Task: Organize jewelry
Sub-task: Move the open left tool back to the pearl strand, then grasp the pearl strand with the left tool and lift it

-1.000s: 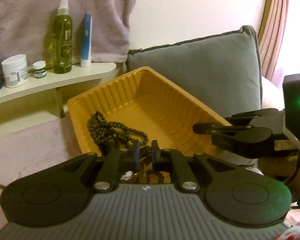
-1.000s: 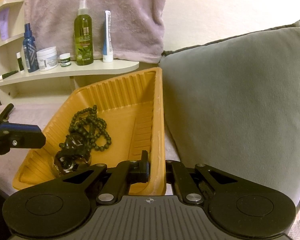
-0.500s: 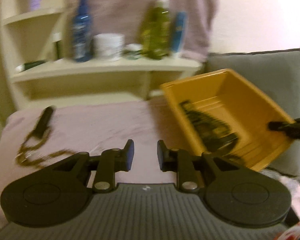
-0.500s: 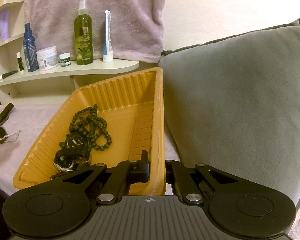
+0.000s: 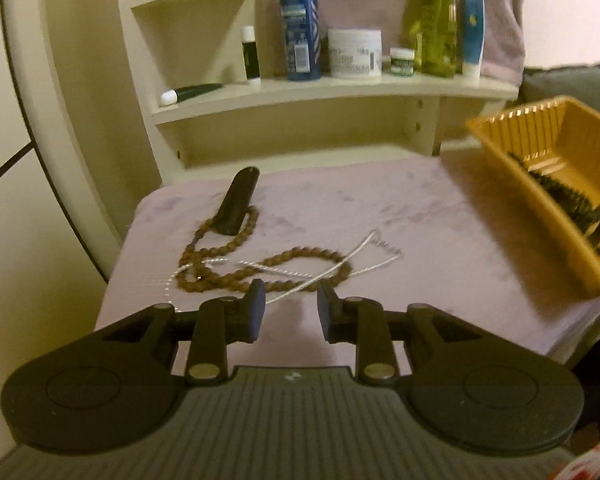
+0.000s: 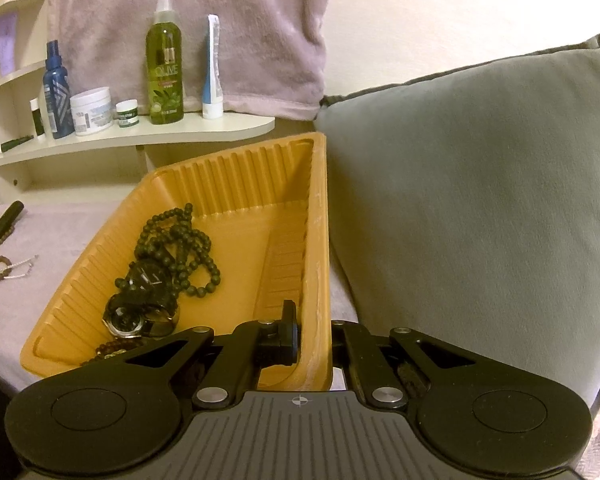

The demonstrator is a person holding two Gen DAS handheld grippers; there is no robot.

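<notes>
A brown bead necklace (image 5: 260, 268) and a thin silver chain (image 5: 340, 262) lie tangled on the lilac cloth (image 5: 420, 216), with a dark bar-shaped object (image 5: 236, 200) behind them. My left gripper (image 5: 291, 312) is open and empty, just short of the beads. My right gripper (image 6: 314, 340) is shut on the near right wall of the orange tray (image 6: 318, 240), holding it tilted. The tray holds a dark bead necklace (image 6: 176, 244), a wristwatch (image 6: 140, 316) and some brown beads (image 6: 108, 350). The tray also shows in the left wrist view (image 5: 512, 168).
A cream shelf (image 5: 332, 88) behind the cloth carries bottles, jars and tubes. A grey cushion (image 6: 480, 200) stands right of the tray. A lilac towel (image 6: 220, 20) hangs on the wall. The cloth's front edge drops off near me.
My left gripper left the tray, opened, swung left and now faces the brown beads and chain. A watch now lies in the tray. The right gripper has not moved.
</notes>
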